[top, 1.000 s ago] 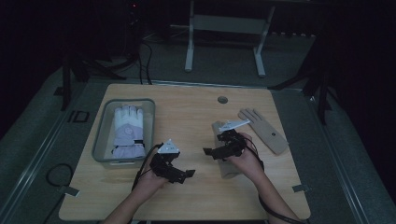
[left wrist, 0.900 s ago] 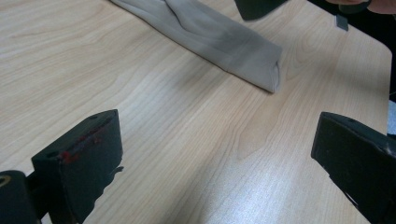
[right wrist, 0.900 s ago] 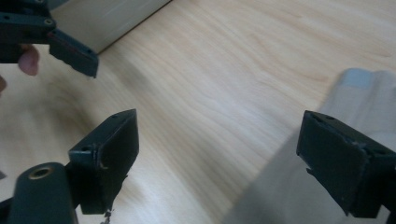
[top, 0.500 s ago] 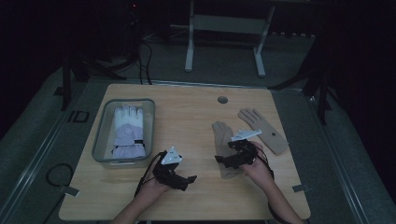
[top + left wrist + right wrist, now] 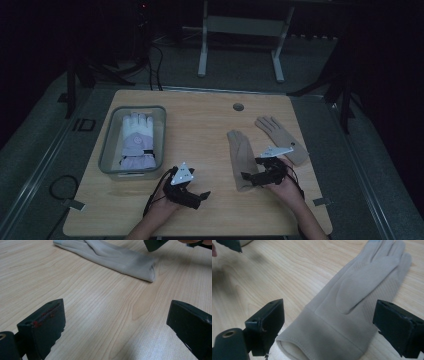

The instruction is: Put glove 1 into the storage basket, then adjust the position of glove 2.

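Two beige gloves lie flat on the wooden table [image 5: 200, 125]. The nearer beige glove [image 5: 239, 155] [image 5: 352, 307] [image 5: 112, 257] has its cuff toward the front edge. The second beige glove [image 5: 280, 136] lies to its right. My right gripper [image 5: 252, 176] [image 5: 332, 327] stands open at that nearer cuff, its jaws spread on either side with nothing held. My left gripper [image 5: 200, 196] [image 5: 117, 325] stands open over bare wood, left of the gloves. A white and lilac winter glove [image 5: 136, 140] rests in a clear bin [image 5: 107, 150] at the left.
A round cable hole [image 5: 238, 107] sits near the table's back edge. A white frame [image 5: 240, 30] and dark stands are on the floor behind the table. Cables trail at the left.
Both grippers have drawn back toward the front edge. The right gripper moved off the beige gloves to the nearer glove's cuff; the left shifted slightly right.
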{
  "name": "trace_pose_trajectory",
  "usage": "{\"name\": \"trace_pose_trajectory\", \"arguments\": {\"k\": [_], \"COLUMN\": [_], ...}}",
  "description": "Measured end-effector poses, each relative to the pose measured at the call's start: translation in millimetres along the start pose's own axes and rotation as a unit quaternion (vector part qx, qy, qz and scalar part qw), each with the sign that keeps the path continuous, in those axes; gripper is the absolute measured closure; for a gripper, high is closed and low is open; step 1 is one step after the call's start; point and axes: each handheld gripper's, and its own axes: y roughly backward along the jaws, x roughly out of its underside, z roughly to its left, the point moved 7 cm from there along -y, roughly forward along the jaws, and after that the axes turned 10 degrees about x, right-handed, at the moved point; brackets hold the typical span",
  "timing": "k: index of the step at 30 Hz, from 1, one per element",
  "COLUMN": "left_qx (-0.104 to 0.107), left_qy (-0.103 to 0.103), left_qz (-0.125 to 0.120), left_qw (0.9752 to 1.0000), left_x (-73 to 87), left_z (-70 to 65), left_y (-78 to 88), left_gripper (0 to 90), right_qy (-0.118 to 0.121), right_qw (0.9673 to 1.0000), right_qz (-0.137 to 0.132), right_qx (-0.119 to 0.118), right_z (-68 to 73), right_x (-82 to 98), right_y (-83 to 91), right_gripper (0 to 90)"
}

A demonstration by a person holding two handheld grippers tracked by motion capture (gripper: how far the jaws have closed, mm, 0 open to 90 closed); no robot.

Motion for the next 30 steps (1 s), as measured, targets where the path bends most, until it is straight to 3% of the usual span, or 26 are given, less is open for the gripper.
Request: {"name": "trace_pose_trajectory", "arguments": {"k": [3, 5, 10, 16, 19, 24, 30], "left_qx": [-0.024, -0.028, -0.015, -0.004, -0.001, 0.0, 0.002], "left_qy": [-0.004, -0.001, 0.01, 0.002, -0.002, -0.004, -0.004], "left_qz": [0.0, -0.002, -0.008, -0.004, -0.005, -0.008, -0.007], "left_qw": [0.9997, 0.9996, 0.9998, 1.0, 1.0, 1.0, 1.0], "left_x": [2.5, 3.6, 4.0, 6.0, 6.4, 6.6, 8.6], "left_z": [2.9, 4.2, 3.5, -2.6, -5.0, -6.6, -8.9], "left_y": [0.9, 2.0, 3.4, 1.1, 1.2, 3.2, 4.7], "left_gripper": [2.2, 2.2, 2.2, 2.2, 2.2, 2.2, 2.2], "right_qy": [0.011, 0.019, 0.03, 0.042, 0.06, 0.066, 0.047], "right_qw": [0.9998, 0.9994, 0.999, 0.9982, 0.997, 0.9968, 0.9976], "right_qz": [-0.014, -0.01, -0.009, -0.02, -0.028, -0.024, 0.002], "right_qx": [0.013, 0.027, 0.034, 0.037, 0.039, 0.038, 0.052], "right_z": [-1.6, -4.2, -6.9, -8.7, -8.6, -9.5, -20.0], "right_x": [-2.1, -1.8, -4.4, -16.3, -27.7, -34.9, -27.8], "right_y": [1.8, 2.5, 4.7, 6.7, 1.4, -14.0, -39.4], "right_gripper": [18.4, 24.7, 32.7, 38.1, 40.0, 41.8, 42.4]}}
